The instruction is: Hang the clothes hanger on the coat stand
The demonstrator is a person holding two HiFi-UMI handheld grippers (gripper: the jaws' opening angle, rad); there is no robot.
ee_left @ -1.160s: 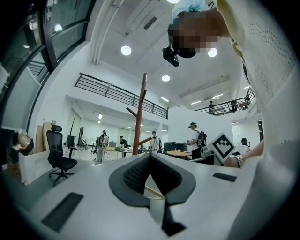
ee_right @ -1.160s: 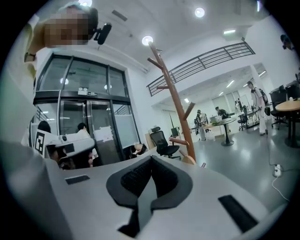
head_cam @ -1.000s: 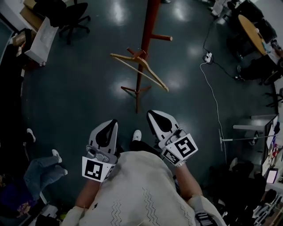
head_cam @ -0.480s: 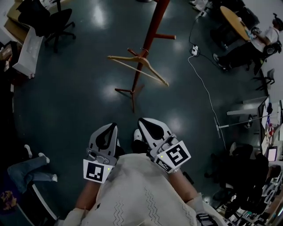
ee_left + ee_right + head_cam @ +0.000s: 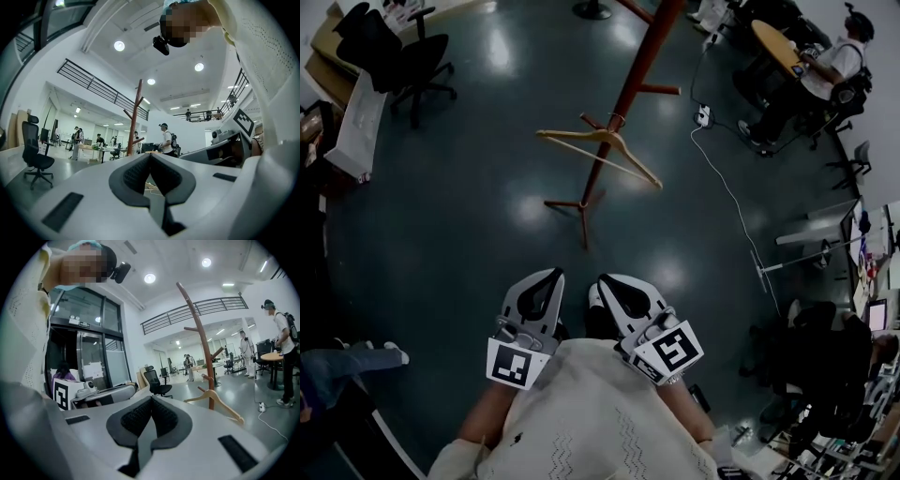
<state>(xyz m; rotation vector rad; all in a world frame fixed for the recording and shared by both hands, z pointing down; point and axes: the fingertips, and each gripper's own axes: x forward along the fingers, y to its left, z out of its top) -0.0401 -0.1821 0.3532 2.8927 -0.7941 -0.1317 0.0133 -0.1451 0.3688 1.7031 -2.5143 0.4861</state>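
The wooden clothes hanger (image 5: 602, 152) hangs by its hook from a low peg of the red-brown coat stand (image 5: 623, 98), whose feet spread on the dark floor. Both grippers are held low, close to my body and well short of the stand. The left gripper (image 5: 551, 275) and the right gripper (image 5: 604, 280) sit side by side, both shut and empty. In the left gripper view the left gripper (image 5: 150, 154) has its jaws touching, with the coat stand (image 5: 135, 117) far beyond. Past the shut right gripper (image 5: 151, 398), the right gripper view shows the hanger (image 5: 214, 401) on the stand (image 5: 200, 341).
A black office chair (image 5: 405, 54) stands at the far left. A white cable (image 5: 733, 202) runs from a power strip (image 5: 703, 116) across the floor on the right. A person sits at a round table (image 5: 780, 45) at the far right. Someone's legs (image 5: 342, 359) show at the left edge.
The hanger stays on the stand. My two grippers have drawn closer together near my body. The view has shifted, and the legs at the left have moved toward the edge.
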